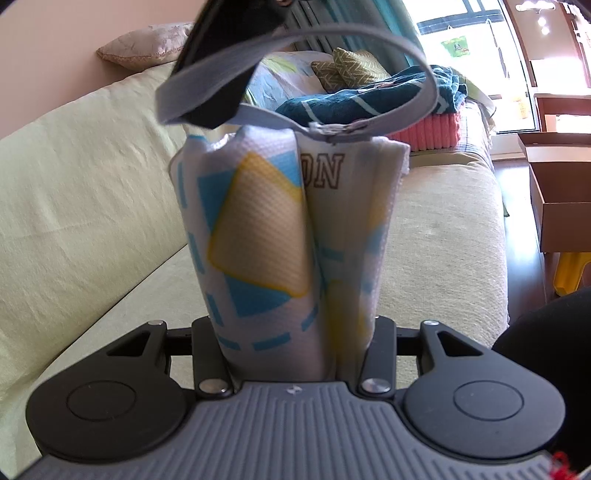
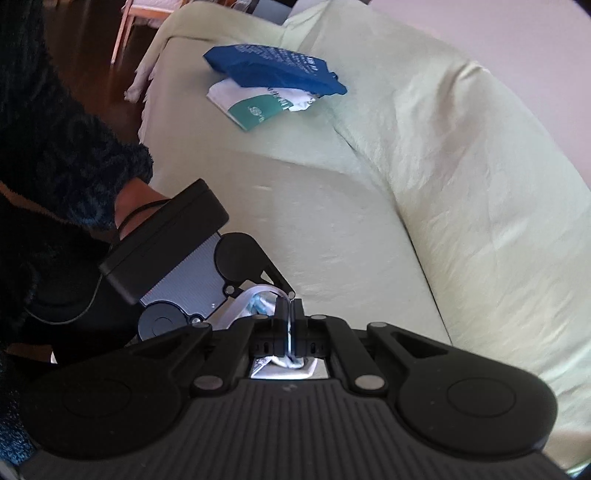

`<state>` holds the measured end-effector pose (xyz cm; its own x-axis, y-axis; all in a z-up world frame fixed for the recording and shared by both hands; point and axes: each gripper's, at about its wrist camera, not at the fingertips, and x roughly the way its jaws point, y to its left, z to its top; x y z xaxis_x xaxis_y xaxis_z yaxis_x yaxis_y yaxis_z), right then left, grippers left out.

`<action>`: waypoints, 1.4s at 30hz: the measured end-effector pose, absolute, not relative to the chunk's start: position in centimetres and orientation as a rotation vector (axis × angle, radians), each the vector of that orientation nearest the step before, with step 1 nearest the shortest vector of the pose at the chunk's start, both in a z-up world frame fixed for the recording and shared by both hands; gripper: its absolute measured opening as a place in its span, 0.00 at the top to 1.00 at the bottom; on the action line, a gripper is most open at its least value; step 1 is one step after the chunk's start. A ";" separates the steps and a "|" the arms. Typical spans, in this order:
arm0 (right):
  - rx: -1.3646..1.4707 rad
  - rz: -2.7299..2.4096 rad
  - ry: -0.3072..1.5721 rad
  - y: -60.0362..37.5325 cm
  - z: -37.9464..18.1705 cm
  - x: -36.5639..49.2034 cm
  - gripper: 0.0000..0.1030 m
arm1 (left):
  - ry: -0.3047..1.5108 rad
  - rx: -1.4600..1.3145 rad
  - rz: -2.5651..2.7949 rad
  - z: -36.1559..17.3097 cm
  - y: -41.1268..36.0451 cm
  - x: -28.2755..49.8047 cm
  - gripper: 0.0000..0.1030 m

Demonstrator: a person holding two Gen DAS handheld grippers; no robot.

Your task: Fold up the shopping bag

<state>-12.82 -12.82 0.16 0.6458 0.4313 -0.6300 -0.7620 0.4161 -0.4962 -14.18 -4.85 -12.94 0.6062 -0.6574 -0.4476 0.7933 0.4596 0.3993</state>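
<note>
Bag [image 1: 280, 236] clamped upright, sofa [image 1: 74, 206] bare alongside

A pale green-covered sofa [image 1: 74, 206] runs along a pink wall [image 1: 74, 29]. Folded blankets [image 1: 369, 99] and cushions [image 1: 147, 46] pile at its far end, under a bright window [image 1: 469, 40]. Dark wooden floor [image 1: 524, 229] carries a cardboard box [image 1: 561, 192].
</note>
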 end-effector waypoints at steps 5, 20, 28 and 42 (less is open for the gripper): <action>-0.833 0.759 0.448 -12.3 0.1 -11.9 1.00 | 0.245 0.610 -0.904 -12.9 -4.7 -14.1 0.52; -0.599 0.610 0.503 -16.8 -0.4 -12.5 1.00 | 0.265 0.526 -0.896 -12.8 -4.0 -13.5 0.51; -0.250 0.461 0.359 -18.4 -3.4 -13.3 1.00 | 0.292 0.435 -0.892 -12.6 -3.2 -12.7 0.51; -0.308 0.619 0.429 -17.9 -2.9 -9.0 1.00 | 0.222 0.589 -0.900 -13.3 -4.6 -14.3 0.51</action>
<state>-9.02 -17.89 -2.85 0.7314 0.4907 -0.4736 -0.6157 0.7736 -0.1494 -14.32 -4.60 -13.31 0.6118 -0.6708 -0.4192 0.7888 0.4772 0.3875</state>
